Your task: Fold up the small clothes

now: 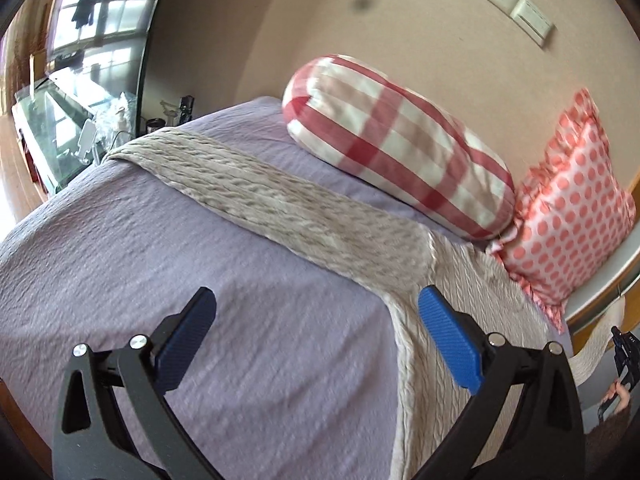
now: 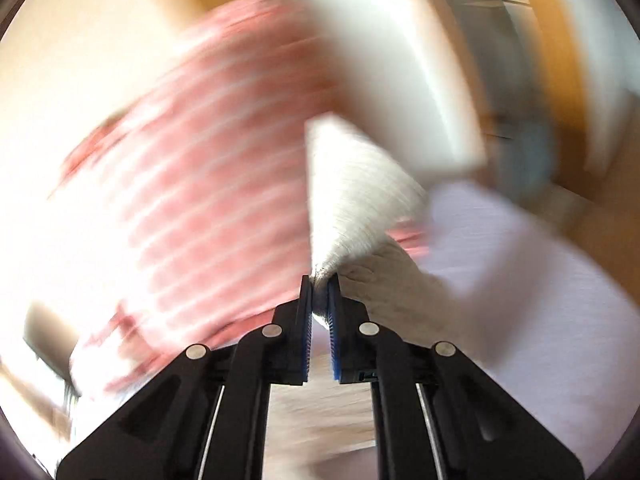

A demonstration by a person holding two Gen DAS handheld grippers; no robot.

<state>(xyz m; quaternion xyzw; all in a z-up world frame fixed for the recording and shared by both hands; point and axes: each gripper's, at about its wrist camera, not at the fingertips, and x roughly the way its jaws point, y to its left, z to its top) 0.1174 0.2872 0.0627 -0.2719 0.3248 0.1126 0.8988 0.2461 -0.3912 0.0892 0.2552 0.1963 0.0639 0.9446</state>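
A long beige cable-knit garment (image 1: 304,216) lies stretched across the lilac bedspread (image 1: 140,264), running from the far left corner toward the near right. My left gripper (image 1: 316,312) is open and empty above the bed, its right finger (image 1: 448,340) over the knit's bend. My right gripper (image 2: 320,284) is shut on an end of the knit (image 2: 360,208), which hangs stretched from the jaws; that view is heavily blurred. The right gripper also shows at the left wrist view's right edge (image 1: 620,356), with the knit leading to it.
A red-and-white checked bolster (image 1: 396,144) and a pink polka-dot cushion (image 1: 576,216) lie against the wall at the bed's head. A glass tank and clutter (image 1: 72,128) stand beyond the far left corner. The polka-dot cushion shows blurred in the right wrist view (image 2: 192,160).
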